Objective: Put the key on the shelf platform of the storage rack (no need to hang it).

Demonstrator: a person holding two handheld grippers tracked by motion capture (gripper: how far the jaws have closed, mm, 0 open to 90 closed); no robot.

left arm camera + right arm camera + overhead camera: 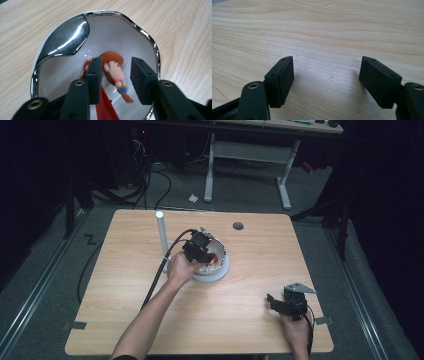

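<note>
Bench: we see pale wood grain, a dark round hole near its far edge, and grey floor with cables around it.
Post: white, upright, left of the bowl.
Bowl: glossy white inside, wavy chrome rim, on a white round base.
Figure: small toy with brown hat, lying in the bowl.
Left gripper: tilted down into the bowl, jaws apart on either side of the toy.
Right gripper: low over bare wood at the near right, jaws wide apart, holding nothing.
</note>
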